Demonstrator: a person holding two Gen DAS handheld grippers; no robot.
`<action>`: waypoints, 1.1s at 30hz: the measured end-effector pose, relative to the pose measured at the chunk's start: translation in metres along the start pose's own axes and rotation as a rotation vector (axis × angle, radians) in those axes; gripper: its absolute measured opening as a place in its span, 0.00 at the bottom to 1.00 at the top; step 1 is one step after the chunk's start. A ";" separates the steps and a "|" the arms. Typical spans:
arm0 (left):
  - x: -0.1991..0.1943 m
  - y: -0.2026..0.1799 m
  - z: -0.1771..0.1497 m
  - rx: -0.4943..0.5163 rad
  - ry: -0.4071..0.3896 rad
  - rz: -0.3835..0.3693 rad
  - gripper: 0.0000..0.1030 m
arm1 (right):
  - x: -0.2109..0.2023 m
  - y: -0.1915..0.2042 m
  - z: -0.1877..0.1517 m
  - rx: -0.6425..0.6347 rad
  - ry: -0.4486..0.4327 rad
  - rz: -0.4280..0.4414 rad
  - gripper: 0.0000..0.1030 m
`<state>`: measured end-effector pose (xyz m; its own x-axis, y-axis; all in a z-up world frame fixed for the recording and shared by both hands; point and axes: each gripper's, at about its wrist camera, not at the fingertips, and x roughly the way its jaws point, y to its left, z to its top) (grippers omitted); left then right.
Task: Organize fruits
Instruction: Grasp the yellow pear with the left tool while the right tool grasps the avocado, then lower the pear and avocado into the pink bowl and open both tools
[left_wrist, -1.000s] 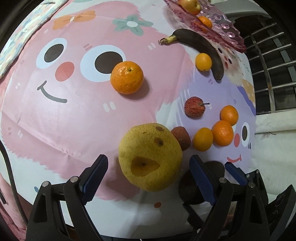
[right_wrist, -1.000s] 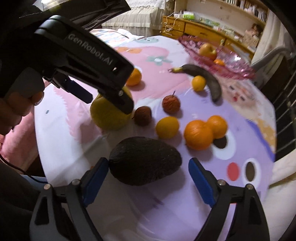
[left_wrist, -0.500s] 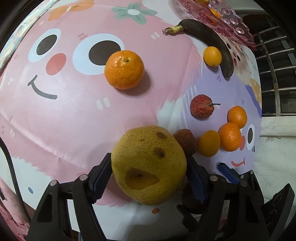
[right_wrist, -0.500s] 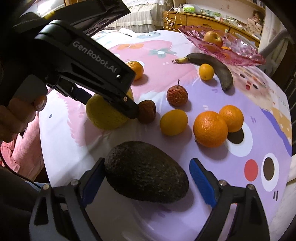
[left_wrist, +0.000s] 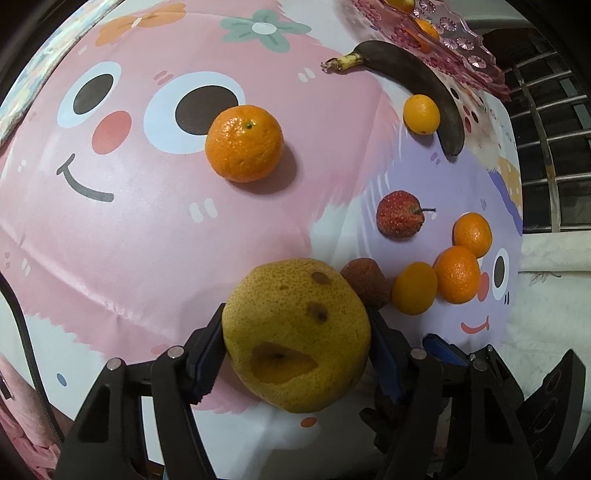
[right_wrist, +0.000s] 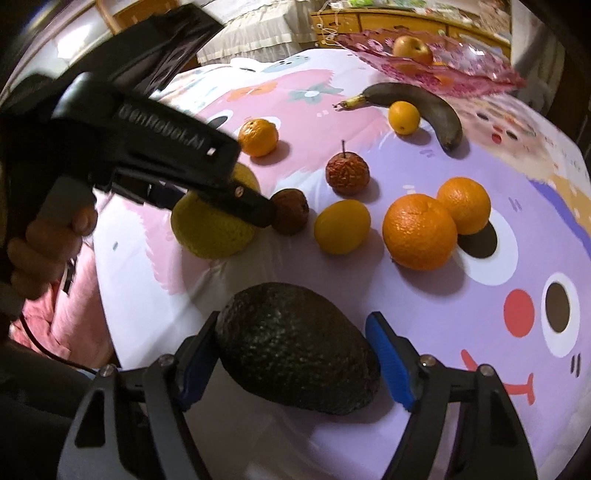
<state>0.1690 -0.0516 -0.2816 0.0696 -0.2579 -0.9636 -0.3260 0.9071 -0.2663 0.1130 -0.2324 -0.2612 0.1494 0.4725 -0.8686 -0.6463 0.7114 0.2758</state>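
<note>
Left wrist view: steeply downward, close over yellow pear (left_wrist: 297, 334). Right wrist view: lower slant, close behind avocado (right_wrist: 295, 349), facing far bowl (right_wrist: 476, 75). Shared: pear, oranges, banana (left_wrist: 417, 86).

Big yellow citrus (left_wrist: 297, 334), pitted w/ brown spots, sits near left on the cartoon cloth. Dark bumpy avocado (right_wrist: 297, 363) lies on its side, nearest. Mid: brown shrivelled fruit (right_wrist: 290, 211), yellow fruit (right_wrist: 341, 226), two oranges (right_wrist: 419, 230), red stemmed fruit (right_wrist: 346, 171). Far: lone orange (left_wrist: 244, 143), blackened banana (right_wrist: 417, 109), small orange (right_wrist: 403, 117), pink glass dish (right_wrist: 476, 72) holding an apple (right_wrist: 412, 49).
</note>
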 end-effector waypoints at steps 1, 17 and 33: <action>-0.001 0.001 -0.001 0.003 0.001 0.005 0.65 | 0.000 -0.002 0.002 0.008 0.002 0.007 0.75; -0.068 0.006 -0.002 0.072 -0.060 0.031 0.65 | -0.022 -0.002 0.011 0.096 -0.016 0.036 0.75; -0.154 -0.003 0.083 0.268 -0.165 0.028 0.65 | -0.069 -0.007 0.084 0.229 -0.215 -0.140 0.75</action>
<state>0.2375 0.0135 -0.1338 0.2234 -0.1940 -0.9552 -0.0716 0.9741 -0.2146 0.1705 -0.2263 -0.1686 0.3951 0.4437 -0.8044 -0.4271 0.8640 0.2668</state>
